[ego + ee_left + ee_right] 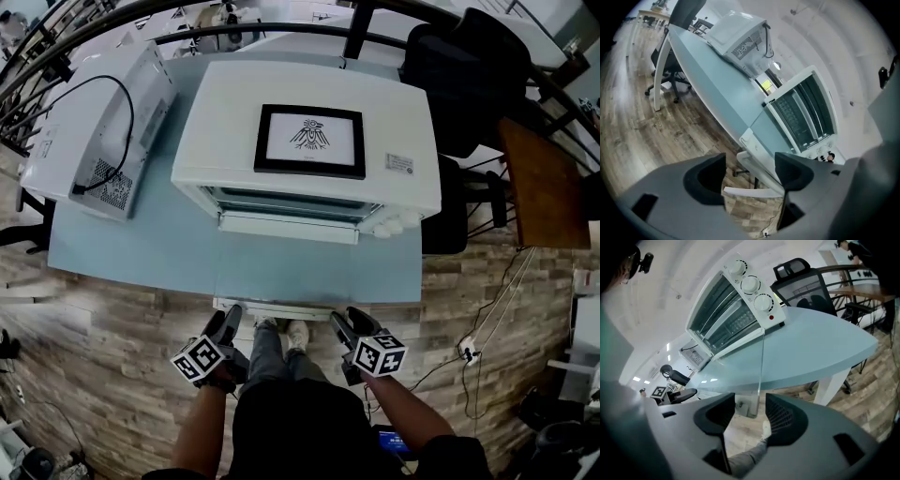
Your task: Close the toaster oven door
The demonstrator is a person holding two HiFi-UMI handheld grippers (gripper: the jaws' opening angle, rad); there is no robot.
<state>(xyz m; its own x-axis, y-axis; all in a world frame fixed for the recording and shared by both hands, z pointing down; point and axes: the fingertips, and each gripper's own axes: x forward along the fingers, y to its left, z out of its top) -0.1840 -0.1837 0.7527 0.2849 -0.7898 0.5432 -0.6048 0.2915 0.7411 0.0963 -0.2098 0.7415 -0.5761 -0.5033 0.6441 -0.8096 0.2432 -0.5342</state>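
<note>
Left gripper jaws apart, empty, right gripper likewise

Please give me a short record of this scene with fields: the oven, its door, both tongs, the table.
oven: white toaster oven, standing on the table
door: looks closed
left tongs: open, empty, low before the table edge, apart from the oven
right tongs: open, empty, also low and apart
table: light blue, also bears a white appliance with a black cable
</note>
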